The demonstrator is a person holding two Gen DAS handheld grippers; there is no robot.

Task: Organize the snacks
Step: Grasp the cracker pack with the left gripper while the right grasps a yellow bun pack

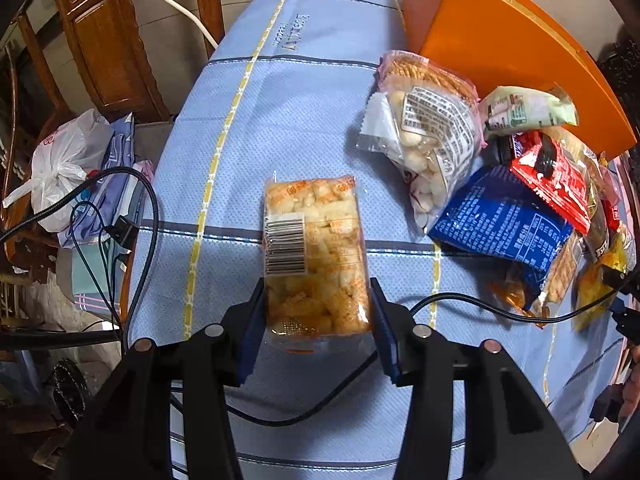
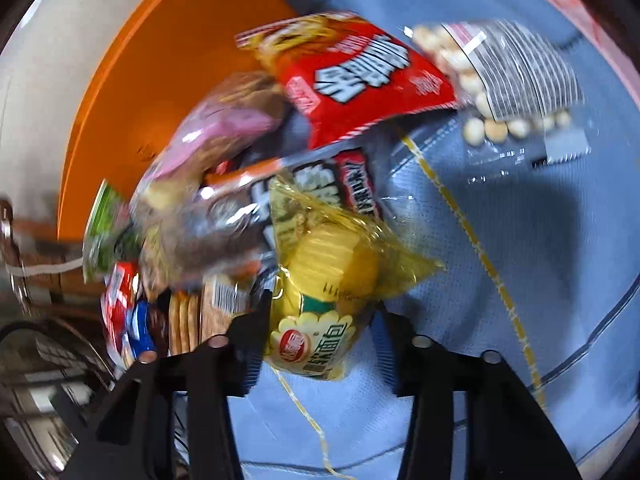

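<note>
- Table covering: blue cloth [image 1: 304, 92], woven, dotted texture, crossed by yellow and dark stripes; a black cable [image 1: 472, 300] trailed over its near part.
- Left gripper [image 1: 318, 312]: black arms with ribbed blue pads, clenched on the near end of a clear packet of puffed rice snacks [image 1: 316, 248]; packet oblong, glossy, barcode label uppermost, lying lengthwise on the cloth at centre.
- Orange box [image 1: 500, 40]: flat, rigid, matte, at the far right, just beyond the pile.
- Snack pile, right of the packet and apart from it: clear bag of pale round pieces [image 1: 428, 148]; blue foil pouch [image 1: 504, 224]; red pouch [image 1: 556, 184]; pale green pouch [image 1: 524, 110].
- Right gripper [image 2: 320, 340]: grasped a crinkled yellow bread packet [image 2: 332, 276] at the pile's near edge; red pouch [image 2: 360, 76] beyond it; view blurred.
- White plastic bag [image 1: 60, 164]: knotted, off the table's left side.
</note>
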